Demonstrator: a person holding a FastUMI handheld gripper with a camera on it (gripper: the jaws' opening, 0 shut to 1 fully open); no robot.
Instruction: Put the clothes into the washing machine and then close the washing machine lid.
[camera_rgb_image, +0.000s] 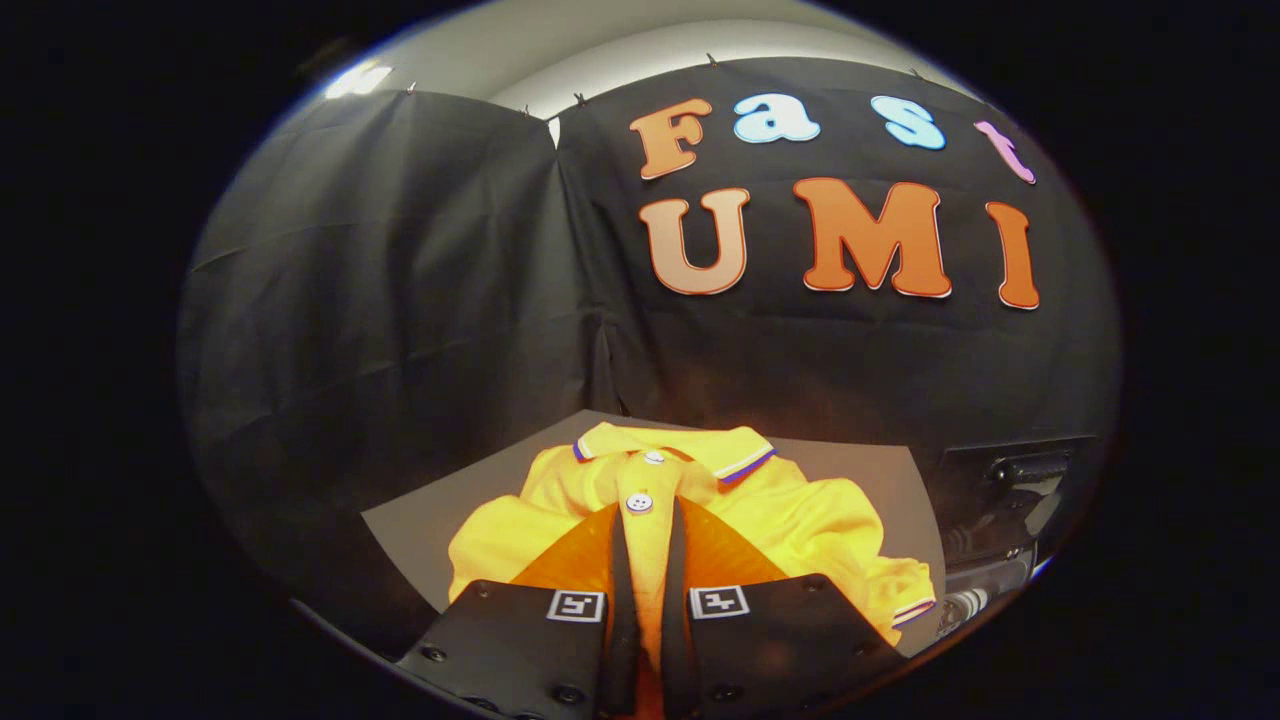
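A yellow polo shirt (800, 520) with a striped collar and white buttons lies crumpled on the grey worktop (420, 525). The tool (647, 520) is nearly closed, its fingers pinching the shirt's button placket between them. The collar lies at 12 o'clock just beyond the fingertips, a striped sleeve cuff at 4 o'clock; the shirt's long axis runs 12 to 6.

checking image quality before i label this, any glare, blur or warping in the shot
Gripper view: strong fisheye warp, the table edges and the cloth wall bow. The shirt is sharp and brightly lit, its yellow near overexposed. The gripper fingers are nearly closed on the shirt's placket. Ceiling light glares above the wall.
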